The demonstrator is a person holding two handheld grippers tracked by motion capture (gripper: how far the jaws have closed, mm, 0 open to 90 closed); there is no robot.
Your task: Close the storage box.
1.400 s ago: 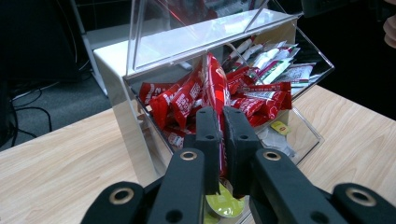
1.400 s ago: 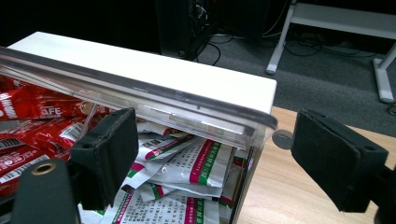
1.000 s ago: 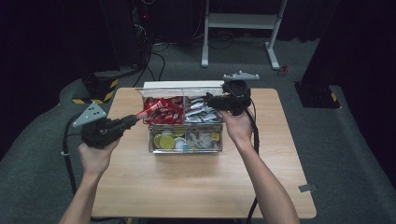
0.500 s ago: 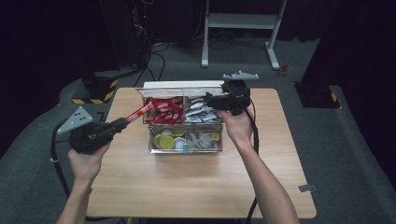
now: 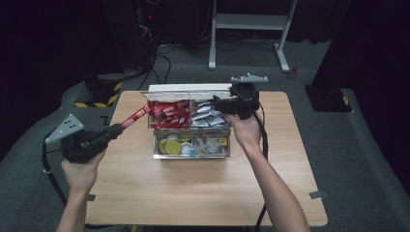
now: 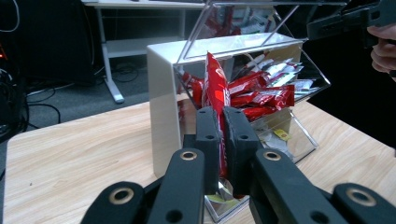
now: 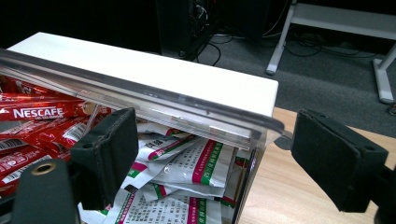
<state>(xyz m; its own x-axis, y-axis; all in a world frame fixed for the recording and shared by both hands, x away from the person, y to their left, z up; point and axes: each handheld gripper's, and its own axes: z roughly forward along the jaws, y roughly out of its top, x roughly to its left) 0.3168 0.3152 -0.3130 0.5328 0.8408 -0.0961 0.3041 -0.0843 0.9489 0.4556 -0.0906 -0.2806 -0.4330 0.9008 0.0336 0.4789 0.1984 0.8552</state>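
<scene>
A clear compartment box (image 5: 159, 145) stands at the table's far middle, its lid (image 5: 188, 88) raised. My left gripper (image 5: 116, 128) is shut on a red Nescafe sachet (image 5: 136, 115), held in the air left of the box; the sachet's far end points at the red-sachet compartment (image 5: 169, 113). In the left gripper view the sachet (image 6: 215, 88) stands upright between the pads (image 6: 206, 135). My right gripper (image 5: 217, 103) is open at the box's top right. In the right gripper view the clear lid (image 7: 154, 100) runs across between its wide-apart jaws, above white sachets (image 7: 187, 163).
The box's front compartments hold round yellow and white items (image 5: 179, 145). Bare wooden table (image 5: 203, 193) lies in front of the box and to both sides. A white desk frame (image 5: 251, 29) and cables lie on the floor beyond the table.
My left gripper has drawn back to the left, away from the box, pulling the red sachet out with it. The right gripper has stayed at the lid.
</scene>
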